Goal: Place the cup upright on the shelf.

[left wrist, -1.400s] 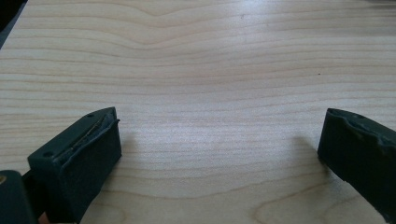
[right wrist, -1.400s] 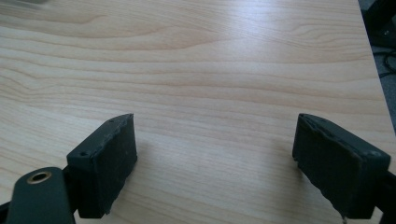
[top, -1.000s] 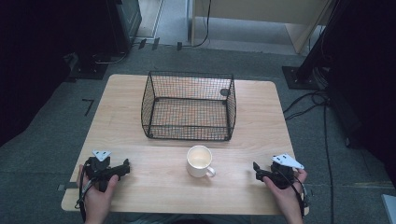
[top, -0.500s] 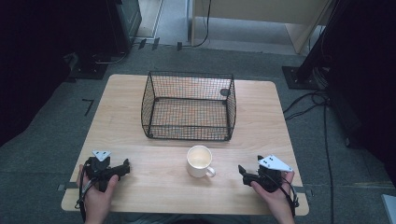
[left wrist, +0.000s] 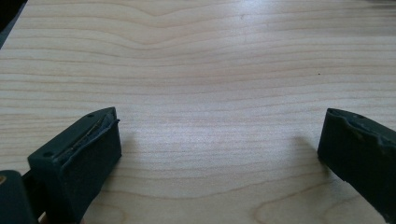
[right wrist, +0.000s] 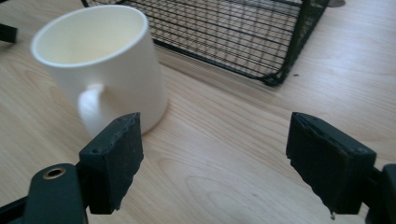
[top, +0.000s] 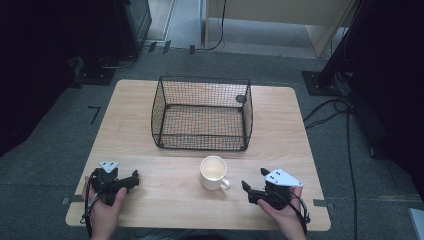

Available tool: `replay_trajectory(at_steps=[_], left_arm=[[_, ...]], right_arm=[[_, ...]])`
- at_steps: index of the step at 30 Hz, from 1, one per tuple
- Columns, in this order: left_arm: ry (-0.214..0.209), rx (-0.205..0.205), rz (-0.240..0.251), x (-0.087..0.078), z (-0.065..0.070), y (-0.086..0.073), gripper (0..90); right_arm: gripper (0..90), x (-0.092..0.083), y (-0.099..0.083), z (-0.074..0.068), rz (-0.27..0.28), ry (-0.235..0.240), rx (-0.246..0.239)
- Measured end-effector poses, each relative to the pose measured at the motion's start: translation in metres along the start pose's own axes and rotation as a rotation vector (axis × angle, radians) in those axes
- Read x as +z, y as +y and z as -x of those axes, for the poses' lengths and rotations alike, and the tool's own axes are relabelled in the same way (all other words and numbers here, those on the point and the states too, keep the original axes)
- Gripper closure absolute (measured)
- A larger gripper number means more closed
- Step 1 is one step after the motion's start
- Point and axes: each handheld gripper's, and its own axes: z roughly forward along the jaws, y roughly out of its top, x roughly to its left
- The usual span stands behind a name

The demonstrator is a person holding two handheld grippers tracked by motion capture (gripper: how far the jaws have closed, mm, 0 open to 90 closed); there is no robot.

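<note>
In the high view, the white ceramic mug (top: 214, 171) stands upright on the light wooden table (top: 165, 200), just in front of the black wire mesh basket (top: 202, 112), its handle turned toward the right gripper (top: 248, 192). That gripper lies near the handle and apart from it; the left gripper (top: 131, 180) rests well apart at the table's left. The step in hand appears to be the approach to the mug. In the left gripper view, the jaws stand wide over bare wood and hold nothing. In the right gripper view, the jaws have just been closing slightly yet remain wide, with nothing between them; the mug handle (right wrist: 93, 109) sits beyond the left jaw, off the gap's centre, which the overhead picture does not resolve. The next move probably calls for shifting the gap sideways toward the handle or wall before closing.
</note>
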Motion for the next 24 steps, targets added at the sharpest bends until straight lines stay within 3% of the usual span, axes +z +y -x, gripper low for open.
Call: replay_trajectory(at_steps=[5,7,13,16,18,24], left_arm=[[0.0,0.0,0.0,0.0,0.0,0.0,0.0],[0.0,-0.001,0.001,0.0,0.0,0.0,0.0],[0.0,-0.001,0.001,0.0,0.0,0.0,0.0],[0.0,0.0,0.0,0.0,0.0,0.0,0.0],[0.0,0.0,0.0,0.0,0.0,0.0,0.0],[0.0,-0.001,0.001,0.0,0.0,0.0,0.0]], right_arm=[[20.5,0.001,0.003,-0.01,0.01,0.029,-0.011],[23.4,0.002,0.005,-0.016,0.014,0.072,-0.005],[28.7,0.007,0.006,-0.026,0.013,0.121,-0.017],[38.3,0.011,0.006,-0.032,0.014,0.156,-0.016],[48.6,0.014,0.006,-0.035,0.022,0.212,-0.005],[60.7,0.024,0.005,-0.042,-0.015,0.246,-0.028]])
